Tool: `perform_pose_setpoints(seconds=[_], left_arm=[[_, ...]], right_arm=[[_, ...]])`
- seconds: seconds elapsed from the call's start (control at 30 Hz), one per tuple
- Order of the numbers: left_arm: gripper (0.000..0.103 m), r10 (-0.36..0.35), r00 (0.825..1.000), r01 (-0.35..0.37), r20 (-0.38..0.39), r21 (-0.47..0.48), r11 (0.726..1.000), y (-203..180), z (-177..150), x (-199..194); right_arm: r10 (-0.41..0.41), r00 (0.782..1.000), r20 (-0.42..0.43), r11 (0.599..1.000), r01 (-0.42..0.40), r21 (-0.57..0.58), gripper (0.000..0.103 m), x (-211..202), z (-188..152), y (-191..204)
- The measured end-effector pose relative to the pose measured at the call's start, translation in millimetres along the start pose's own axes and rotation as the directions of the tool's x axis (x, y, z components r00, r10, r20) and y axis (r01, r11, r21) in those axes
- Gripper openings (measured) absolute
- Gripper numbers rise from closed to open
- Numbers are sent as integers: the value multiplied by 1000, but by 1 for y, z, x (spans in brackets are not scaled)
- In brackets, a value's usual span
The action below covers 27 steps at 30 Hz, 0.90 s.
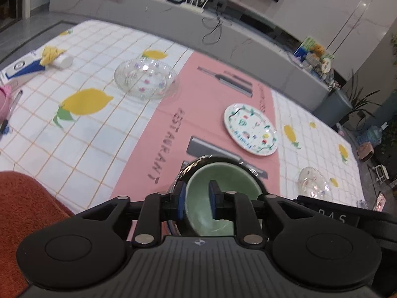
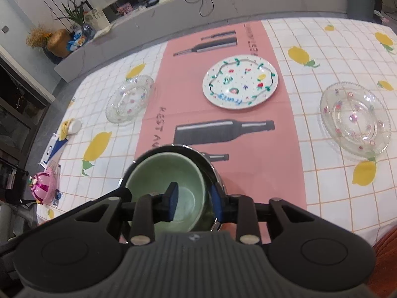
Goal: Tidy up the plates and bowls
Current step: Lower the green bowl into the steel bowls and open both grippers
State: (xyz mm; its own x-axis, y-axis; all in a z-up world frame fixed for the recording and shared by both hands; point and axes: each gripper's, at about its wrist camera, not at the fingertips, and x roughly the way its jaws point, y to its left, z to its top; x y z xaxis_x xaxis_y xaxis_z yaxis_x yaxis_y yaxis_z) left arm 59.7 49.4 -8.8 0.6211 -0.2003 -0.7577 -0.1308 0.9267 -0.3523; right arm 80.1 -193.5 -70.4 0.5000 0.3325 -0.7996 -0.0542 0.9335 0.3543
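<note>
The left gripper's (image 1: 197,200) fingers straddle the near wall of the green bowl (image 1: 218,186), parted and not pressing it. The right gripper's (image 2: 194,201) fingers also stand loose astride the bowl's right wall. The bowl sits nested in a steel bowl (image 2: 211,166) at the near edge of the worktop (image 2: 285,173) (stacking saves room, presumably). Farther along the pink strip lies the painted plate (image 2: 240,82); one glass dish (image 2: 354,119) sits toward the right edge, another (image 2: 130,99) toward the left.

I'm seeing a lemon-print tablecloth (image 2: 322,49) covering the surface, a pink runner (image 2: 260,149) lying down its middle, a pink toy (image 2: 43,186) sitting at the edge.
</note>
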Motion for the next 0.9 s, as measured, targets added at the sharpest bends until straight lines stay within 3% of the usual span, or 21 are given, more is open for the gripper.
perform_pose_setpoints(seconds=[0.1,0.3,0.37,0.43,0.57,0.7,0.8,0.87,0.9], left_arm=[[34,-24,999,23,39,16,1000,-4,2,-11],[62,-38,996,37,81,8,999,1,1,-17],[68,-28,997,30,71,-26,999,10,-1,-12],[70,-30,999,32,35,-75,997,20,-3,-2],[70,-39,999,35,-15,-179,983,39,-12,16],[70,-96,995,85,-32,-242,966,49,-15,25],[62,-100,994,85,-50,-247,965,49,-16,31],[44,-87,995,72,-57,-233,970,46,-17,34],[42,-75,995,60,-59,-230,971,46,-17,34]], right_arm=[[12,999,39,1000,-12,-1,41,-14,2,-1],[37,995,94,999,-38,13,58,-32,2,-11],[37,995,89,998,-42,52,73,-27,1,-21],[55,998,41,992,-60,110,73,-15,-1,-31],[109,991,-76,971,-89,224,72,19,-11,-49],[131,985,-113,957,-96,272,64,36,-18,-53],[148,982,-115,950,-109,293,59,41,-18,-54],[155,981,-119,947,-114,300,47,44,-18,-54],[159,980,-123,947,-116,300,44,45,-18,-54]])
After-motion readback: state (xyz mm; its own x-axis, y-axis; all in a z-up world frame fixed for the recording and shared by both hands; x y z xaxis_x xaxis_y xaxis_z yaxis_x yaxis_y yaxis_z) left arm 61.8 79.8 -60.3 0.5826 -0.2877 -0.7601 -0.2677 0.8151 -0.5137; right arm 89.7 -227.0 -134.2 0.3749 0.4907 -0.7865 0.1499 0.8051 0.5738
